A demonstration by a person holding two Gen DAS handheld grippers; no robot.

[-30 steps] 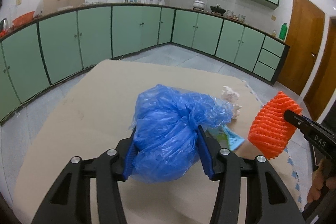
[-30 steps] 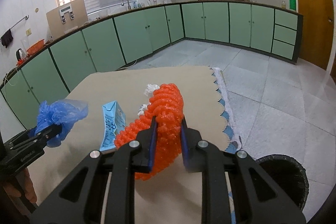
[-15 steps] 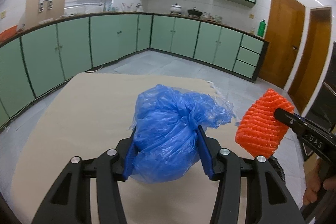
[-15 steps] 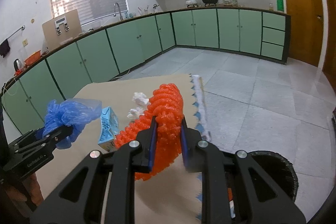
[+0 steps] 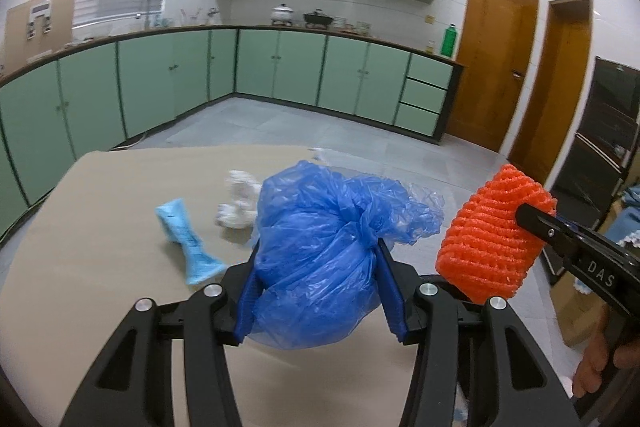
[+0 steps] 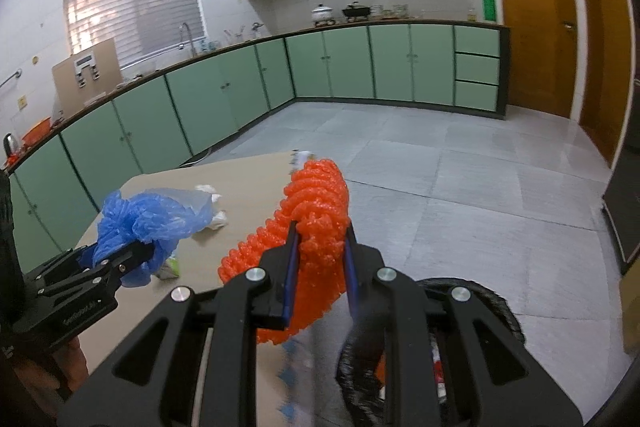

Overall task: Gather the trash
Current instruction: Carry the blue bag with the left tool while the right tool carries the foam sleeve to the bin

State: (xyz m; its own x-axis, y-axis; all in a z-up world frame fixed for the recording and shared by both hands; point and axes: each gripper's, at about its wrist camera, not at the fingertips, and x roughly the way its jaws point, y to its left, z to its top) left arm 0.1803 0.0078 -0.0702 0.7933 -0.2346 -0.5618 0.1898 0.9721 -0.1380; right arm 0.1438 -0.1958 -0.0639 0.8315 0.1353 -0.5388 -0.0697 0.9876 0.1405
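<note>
My left gripper (image 5: 318, 287) is shut on a crumpled blue plastic bag (image 5: 324, 247) and holds it above the tan table (image 5: 88, 255). It also shows in the right wrist view (image 6: 136, 255), with the bag (image 6: 148, 217). My right gripper (image 6: 320, 263) is shut on an orange foam net (image 6: 316, 211), at the table's right edge; the net also shows in the left wrist view (image 5: 492, 239). A light blue carton (image 5: 184, 239) and a crumpled white tissue (image 5: 240, 203) lie on the table. A black trash bin (image 6: 492, 311) stands on the floor below my right gripper.
Green cabinets (image 5: 280, 67) line the far walls and wooden doors (image 5: 496, 67) stand at the right. A grey tiled floor (image 6: 460, 195) lies beyond the table's right edge. A dark appliance (image 5: 604, 131) is at the far right.
Both grippers have swung right with their loads. The right gripper with the orange net has moved past the table's right edge, above the bin. The carton and tissue now lie left of the bag.
</note>
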